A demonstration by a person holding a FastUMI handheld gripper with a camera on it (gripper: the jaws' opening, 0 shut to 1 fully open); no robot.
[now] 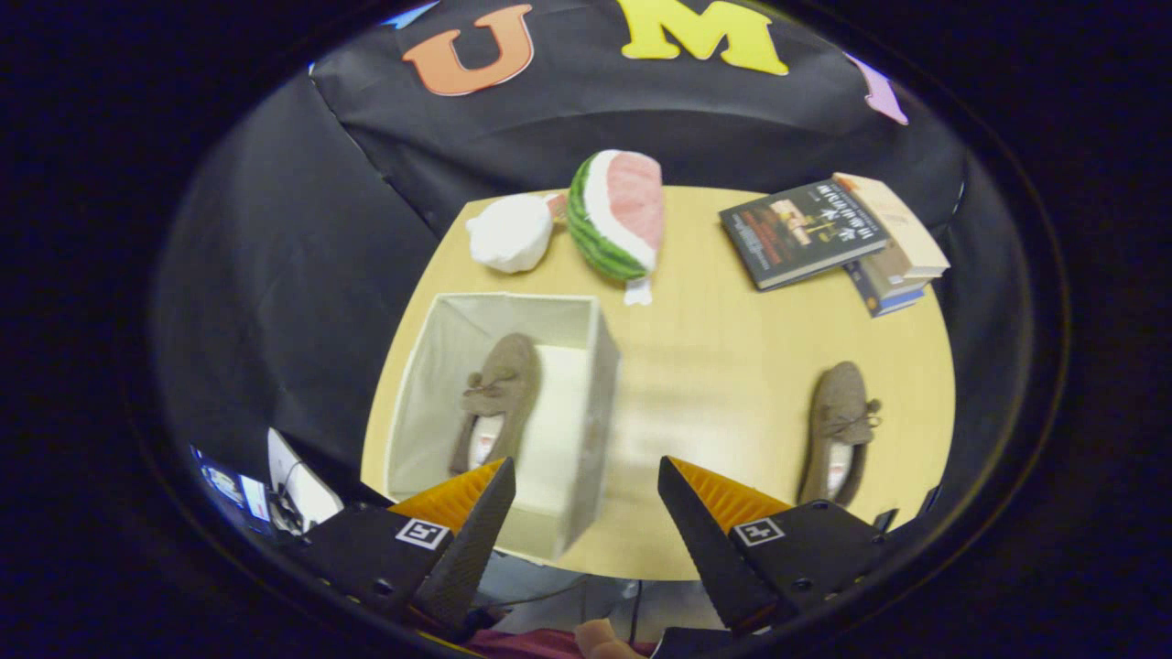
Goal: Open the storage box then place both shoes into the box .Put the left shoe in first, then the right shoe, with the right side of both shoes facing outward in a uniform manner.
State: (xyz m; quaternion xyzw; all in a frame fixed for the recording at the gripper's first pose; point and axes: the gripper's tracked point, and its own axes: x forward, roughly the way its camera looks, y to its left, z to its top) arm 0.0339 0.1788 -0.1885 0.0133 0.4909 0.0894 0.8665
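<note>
The box (499, 416), open-topped and pale, sits at the lower left of the table (723, 348), and one brown shoe (494, 398) already lies inside it along the left part of its floor, toe pointing toward the top of the frame. The second shoe (838, 439) lies on the bare wood at the lower right, well apart from the box, toe also pointing up the frame. The gripper (586, 513) hangs high over the near edge of the table with its fingers spread wide and nothing between them; the box's right wall is just ahead of the left finger, the loose shoe beyond and to the right of the right finger.

The likely next step is fetching that loose shoe, and a few things could spoil it. The shoe looks soft, so a pinch on the thin upper edge might fold it and let it slip out mid-carry. The small bow (865, 421) on its top could snag a finger. Coming back, the box walls look like thin fabric; a low approach could knock the right wall inward or shove the whole box. The free floor beside the first shoe is narrow, so a crooked drop could land on that shoe or turn the wrong side outward. The toy watermelon (618, 215), white bundle (510, 233) and books (838, 238) along the upper edge are well clear.
</note>
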